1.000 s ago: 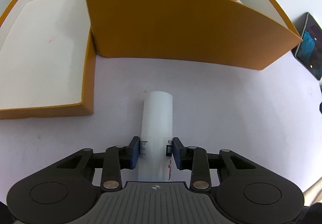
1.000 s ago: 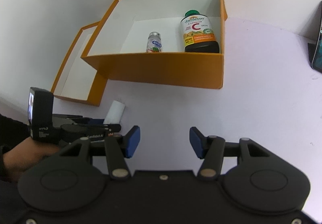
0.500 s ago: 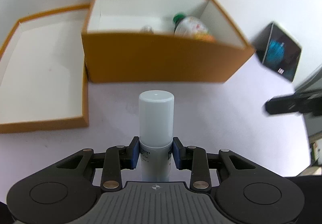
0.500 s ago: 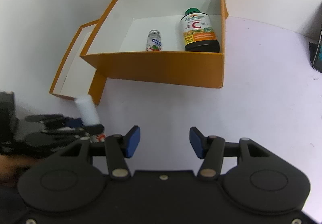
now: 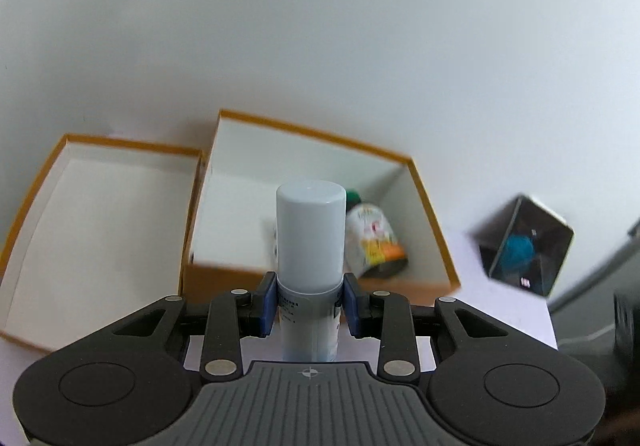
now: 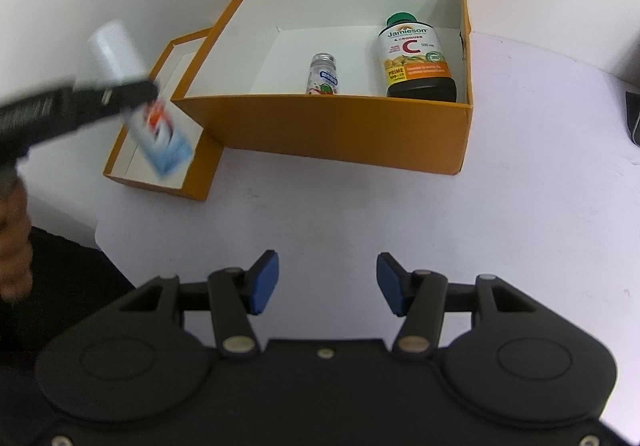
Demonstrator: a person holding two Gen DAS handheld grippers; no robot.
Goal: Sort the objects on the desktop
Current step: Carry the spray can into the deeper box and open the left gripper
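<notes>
My left gripper is shut on a white cylindrical bottle with a plain cap and holds it in the air in front of the deep orange box. In the right wrist view the bottle is blurred and tilted, above the shallow orange lid. The deep orange box holds a Jamieson vitamin C bottle and a small silver-capped bottle. My right gripper is open and empty above the white table.
A shallow orange lid lies left of the deep box, touching it. A dark tablet-like item lies at the right on the white table. A white wall stands behind the boxes.
My left gripper has lifted the white bottle off the table and raised it, tilting up toward the boxes. The right gripper has stayed open and nearly still.
</notes>
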